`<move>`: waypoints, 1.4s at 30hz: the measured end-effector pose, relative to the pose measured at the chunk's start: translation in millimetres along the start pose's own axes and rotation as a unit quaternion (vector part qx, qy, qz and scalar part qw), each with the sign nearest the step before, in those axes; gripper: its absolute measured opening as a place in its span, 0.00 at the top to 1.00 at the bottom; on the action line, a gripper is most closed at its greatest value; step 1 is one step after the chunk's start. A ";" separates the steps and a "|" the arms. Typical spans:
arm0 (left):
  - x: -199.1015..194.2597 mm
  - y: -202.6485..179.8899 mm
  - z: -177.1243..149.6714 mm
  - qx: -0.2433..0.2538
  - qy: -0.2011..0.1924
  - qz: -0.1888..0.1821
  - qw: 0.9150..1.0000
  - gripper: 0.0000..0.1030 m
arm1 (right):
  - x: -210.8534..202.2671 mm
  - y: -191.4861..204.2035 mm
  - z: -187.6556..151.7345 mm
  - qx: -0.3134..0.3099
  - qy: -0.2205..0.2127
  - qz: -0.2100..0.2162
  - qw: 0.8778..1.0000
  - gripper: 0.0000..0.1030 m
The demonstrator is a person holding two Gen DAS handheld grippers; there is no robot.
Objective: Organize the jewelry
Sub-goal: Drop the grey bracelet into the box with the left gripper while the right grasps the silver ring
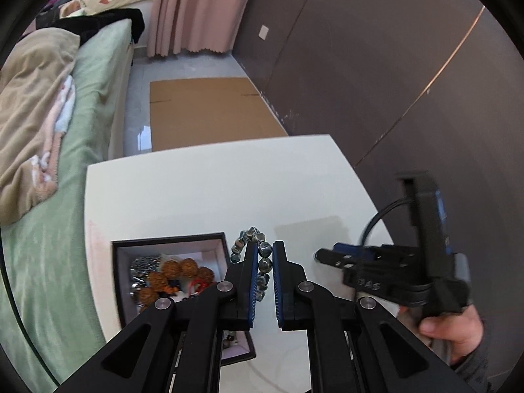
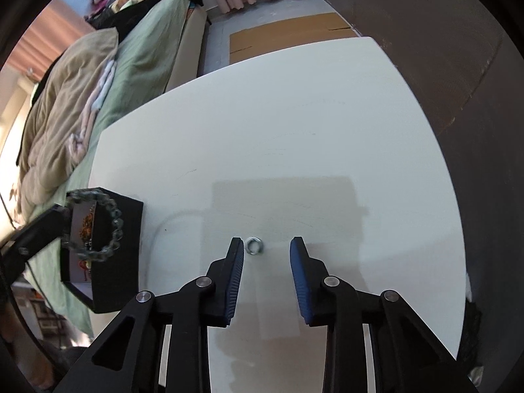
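Grey-green bead bracelet, black box, white table.

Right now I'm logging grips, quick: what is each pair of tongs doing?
Left tongs: closed on the bead bracelet, beside the box.
Right tongs: open, holding nothing, ring between them.

Left tongs nearly closed, pinching something between blue pads. Right tongs spread wide, nothing held, low over counter.

Glossy stone-like bead bracelet, shiny metal ring (small), smooth matt white table.
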State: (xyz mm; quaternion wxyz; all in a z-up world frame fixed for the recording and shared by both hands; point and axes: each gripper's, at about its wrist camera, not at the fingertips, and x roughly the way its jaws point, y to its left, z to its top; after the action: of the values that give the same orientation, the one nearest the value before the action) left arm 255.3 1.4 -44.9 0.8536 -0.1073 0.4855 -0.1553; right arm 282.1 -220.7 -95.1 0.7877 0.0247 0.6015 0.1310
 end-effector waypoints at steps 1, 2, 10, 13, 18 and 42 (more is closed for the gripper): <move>-4.0 2.0 -1.0 -0.001 -0.004 -0.002 1.000 0.92 | 1.7 4.1 0.2 -0.007 0.000 -0.005 1.000 0.71; -8.1 4.3 -0.4 -0.002 -0.008 -0.003 1.000 0.92 | 3.1 6.6 0.9 -0.011 0.001 -0.009 1.000 0.71; -27.6 23.6 -0.2 -0.019 -0.023 -0.006 1.000 0.92 | 12.2 26.5 -0.9 -0.047 0.000 -0.064 0.997 0.86; -33.8 28.3 -0.7 -0.021 -0.028 -0.004 0.999 0.91 | 9.3 26.8 -2.7 -0.045 -0.001 -0.066 0.997 0.86; -39.0 34.2 -3.4 -0.029 -0.030 -0.003 0.999 0.91 | -0.5 26.2 -5.4 -0.039 -0.016 -0.050 0.998 0.86; -68.0 61.6 -22.6 -0.082 -0.042 0.037 0.995 0.28 | -63.0 66.2 -20.1 -0.056 -0.102 0.108 0.987 0.86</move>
State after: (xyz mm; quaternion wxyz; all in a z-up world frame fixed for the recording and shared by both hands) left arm 213.1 83.0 -22.8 0.8668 -0.1649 0.4640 -0.0784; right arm 235.9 -174.1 -28.3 0.8262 0.0584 0.5034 0.2461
